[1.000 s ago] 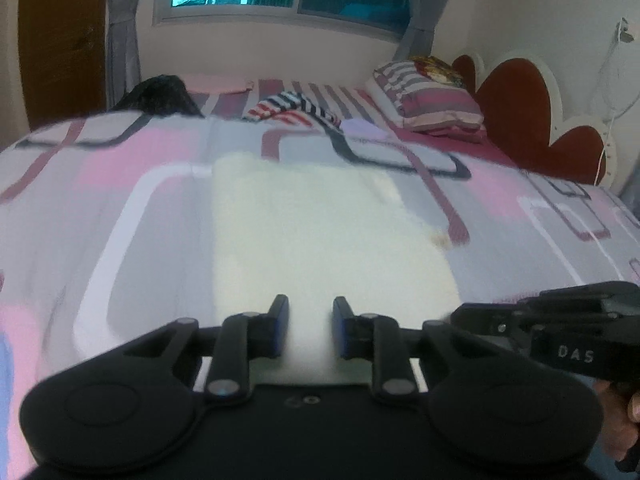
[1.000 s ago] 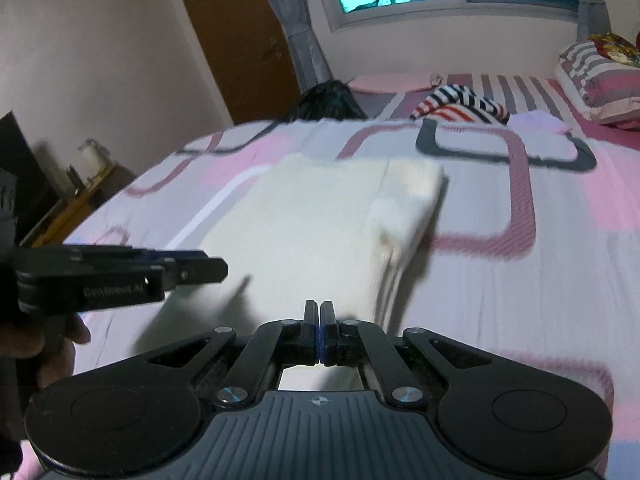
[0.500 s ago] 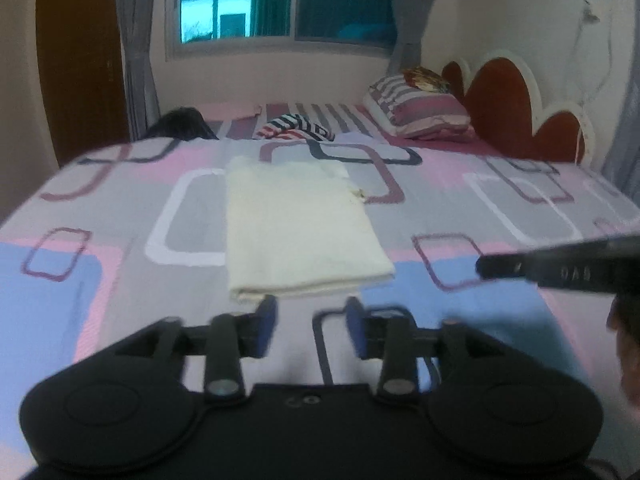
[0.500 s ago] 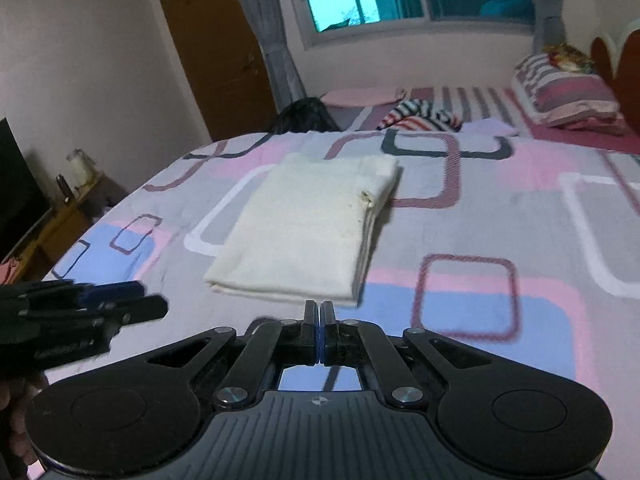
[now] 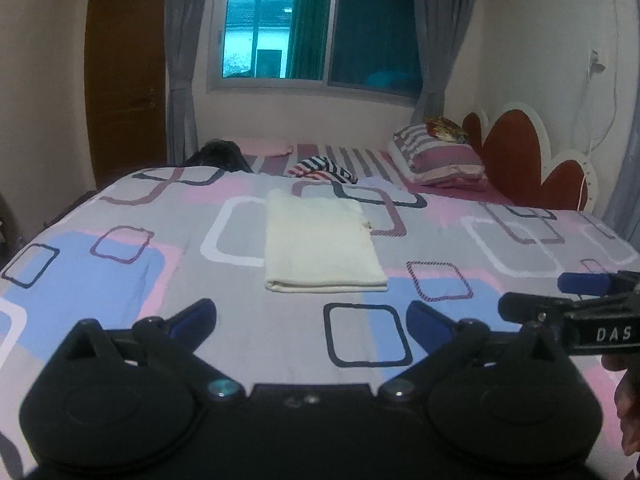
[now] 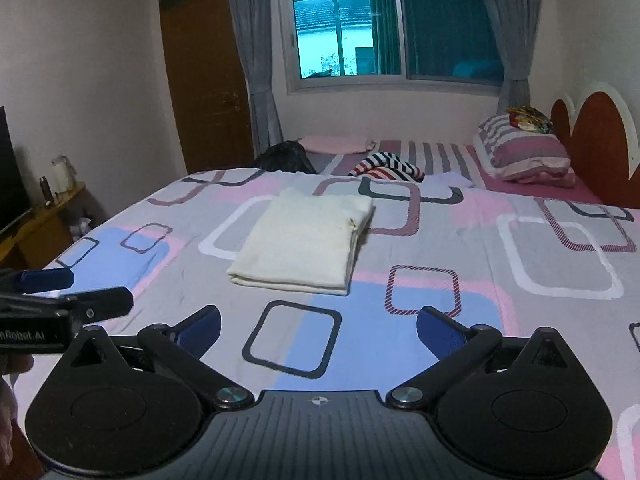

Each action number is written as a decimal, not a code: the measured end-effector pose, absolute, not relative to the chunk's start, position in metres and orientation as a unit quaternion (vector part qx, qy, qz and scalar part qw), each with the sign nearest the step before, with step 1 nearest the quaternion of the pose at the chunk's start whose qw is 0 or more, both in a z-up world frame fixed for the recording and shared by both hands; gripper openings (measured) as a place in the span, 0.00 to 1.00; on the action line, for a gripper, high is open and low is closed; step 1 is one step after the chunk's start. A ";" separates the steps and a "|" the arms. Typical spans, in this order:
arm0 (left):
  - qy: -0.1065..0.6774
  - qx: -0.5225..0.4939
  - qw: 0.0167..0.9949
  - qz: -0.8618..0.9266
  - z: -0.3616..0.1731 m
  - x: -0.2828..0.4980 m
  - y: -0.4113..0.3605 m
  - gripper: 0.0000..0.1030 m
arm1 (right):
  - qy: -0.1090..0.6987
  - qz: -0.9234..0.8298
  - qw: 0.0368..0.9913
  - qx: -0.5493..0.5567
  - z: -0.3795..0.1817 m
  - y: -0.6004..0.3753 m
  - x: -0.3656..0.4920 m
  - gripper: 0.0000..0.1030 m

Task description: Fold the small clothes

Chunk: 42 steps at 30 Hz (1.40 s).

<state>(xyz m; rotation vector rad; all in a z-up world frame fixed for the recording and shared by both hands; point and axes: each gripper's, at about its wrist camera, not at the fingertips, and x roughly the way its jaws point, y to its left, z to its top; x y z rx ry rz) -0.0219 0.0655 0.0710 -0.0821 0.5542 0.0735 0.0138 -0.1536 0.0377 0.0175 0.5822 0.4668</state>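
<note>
A cream cloth [image 5: 320,244] lies folded into a neat rectangle on the patterned bedspread [image 5: 500,240]; it also shows in the right wrist view [image 6: 306,244]. My left gripper [image 5: 312,322] is wide open and empty, held above the bed well short of the cloth. My right gripper [image 6: 318,328] is wide open and empty too, back from the cloth. Each gripper shows at the edge of the other's view: the right one [image 5: 576,300] at the right, the left one [image 6: 68,292] at the left.
A striped garment [image 5: 324,168] and a dark bundle [image 5: 218,154] lie at the far side of the bed. Striped pillows [image 5: 436,156] rest against a red headboard [image 5: 532,160]. A wooden side table [image 6: 40,224] with a jar stands left of the bed.
Both grippers have pulled back and up from the cloth, which now lies folded and free. The left jaws have opened wider. The right jaws, shut before, have opened wide.
</note>
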 end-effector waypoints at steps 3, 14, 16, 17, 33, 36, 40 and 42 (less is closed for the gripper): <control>0.266 -0.041 0.962 0.040 0.079 -0.033 0.066 0.98 | 0.280 0.219 0.935 0.001 0.044 -0.155 0.001 1.00; 0.256 -0.036 0.965 0.050 0.091 -0.049 0.062 0.98 | 0.281 0.209 0.936 0.025 0.062 -0.166 -0.022 1.00; 0.258 -0.034 0.964 0.047 0.091 -0.050 0.060 0.98 | 0.279 0.209 0.937 0.025 0.064 -0.167 -0.025 1.00; 0.257 -0.035 0.964 0.048 0.091 -0.051 0.060 0.98 | 0.278 0.208 0.938 0.025 0.064 -0.167 -0.026 1.00; 0.263 -0.016 0.964 0.032 0.089 -0.047 0.046 0.98 | 0.289 0.199 0.936 0.035 0.062 -0.177 -0.024 1.00; 0.262 -0.015 0.964 0.033 0.089 -0.047 0.046 0.98 | 0.289 0.199 0.936 0.036 0.062 -0.177 -0.023 1.00; 0.262 -0.015 0.964 0.034 0.091 -0.047 0.047 0.98 | 0.290 0.202 0.935 0.033 0.062 -0.176 -0.024 1.00; 0.263 -0.015 0.964 0.034 0.091 -0.048 0.048 0.98 | 0.290 0.205 0.934 0.030 0.062 -0.174 -0.025 1.00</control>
